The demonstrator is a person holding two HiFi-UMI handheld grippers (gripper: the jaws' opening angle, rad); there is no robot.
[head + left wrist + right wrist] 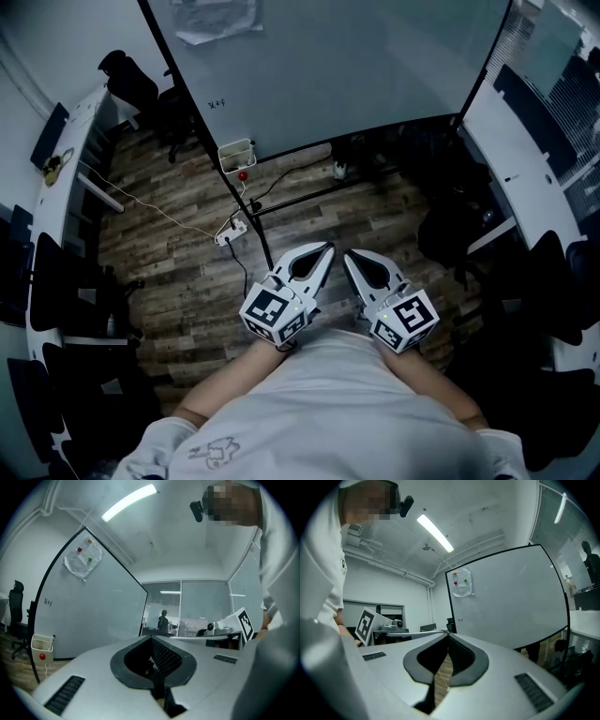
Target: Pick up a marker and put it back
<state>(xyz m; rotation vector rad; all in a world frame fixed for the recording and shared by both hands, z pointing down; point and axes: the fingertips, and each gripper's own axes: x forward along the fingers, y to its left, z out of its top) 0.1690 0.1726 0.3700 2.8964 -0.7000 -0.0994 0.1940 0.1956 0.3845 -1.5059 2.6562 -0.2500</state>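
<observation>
A large whiteboard (347, 66) stands ahead of me on a black frame. A small white basket (236, 153) hangs at its lower left corner, with a red round thing (243, 174) under it. In the left gripper view the same basket (41, 643) shows a thin dark-tipped marker (53, 638) sticking up at its side. My left gripper (327, 249) and right gripper (348, 255) are held close to my body, side by side, pointing at the board. Both are shut with nothing between the fingertips, as the left gripper (150, 637) and right gripper (448, 633) show in their own views.
A white power strip (232, 232) and its cable lie on the wooden floor between me and the board. Black office chairs (131, 82) stand at the far left. White desks (66, 164) run along both sides. A sheet of paper (82, 557) is pinned to the board.
</observation>
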